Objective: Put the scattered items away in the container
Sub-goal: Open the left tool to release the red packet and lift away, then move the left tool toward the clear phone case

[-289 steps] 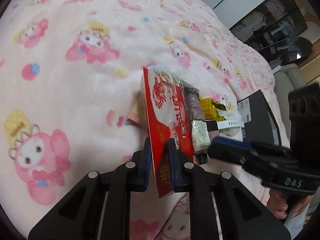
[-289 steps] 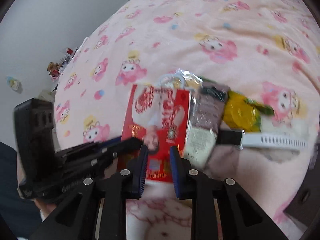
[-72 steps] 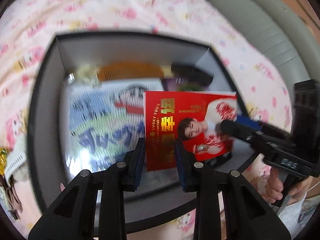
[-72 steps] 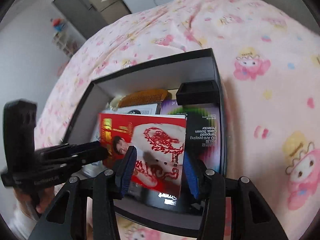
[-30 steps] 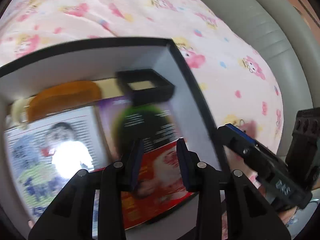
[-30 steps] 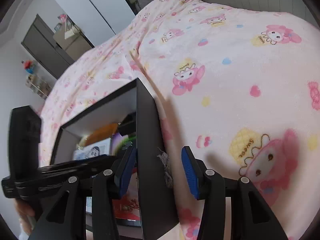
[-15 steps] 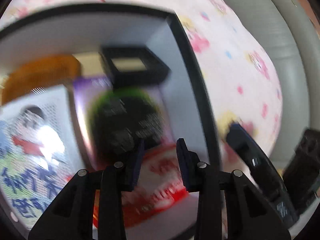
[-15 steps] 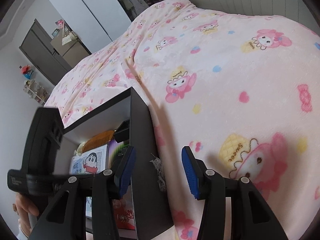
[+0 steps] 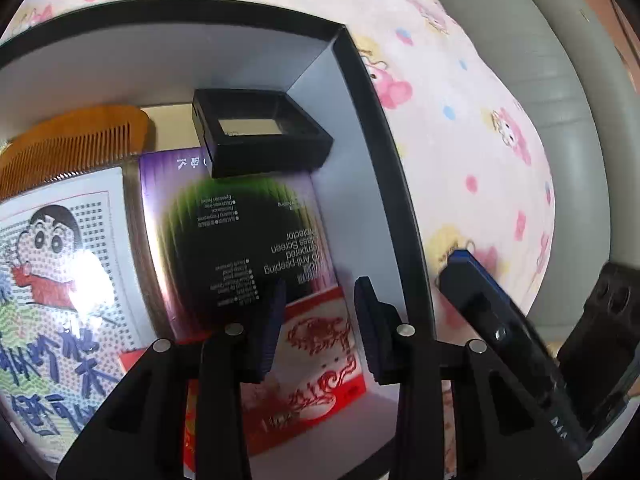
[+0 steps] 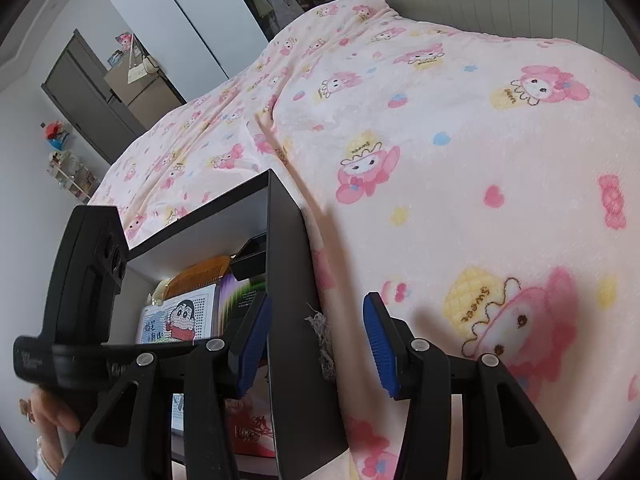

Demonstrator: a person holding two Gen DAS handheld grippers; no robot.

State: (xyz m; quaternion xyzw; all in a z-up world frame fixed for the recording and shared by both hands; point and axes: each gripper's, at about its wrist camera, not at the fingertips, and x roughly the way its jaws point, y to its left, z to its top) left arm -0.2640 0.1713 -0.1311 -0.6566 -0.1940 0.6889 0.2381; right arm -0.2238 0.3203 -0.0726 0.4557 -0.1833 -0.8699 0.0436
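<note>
The black container box sits on the pink blanket. Inside lie a red envelope packet, a purple screen-protector pack, a cartoon card, a wooden comb and a small black box. My left gripper is open and empty above the red packet. My right gripper is open and empty, its jaws straddling the box's right wall. The red packet shows low in the right wrist view.
The pink cartoon blanket covers the bed to the right of the box. A grey padded headboard runs along the far side. Cabinets and shelves stand in the background.
The red packet was carried from the blanket into the box and let go by both grippers. The right gripper moved out to the box's right wall; the left lifted a little.
</note>
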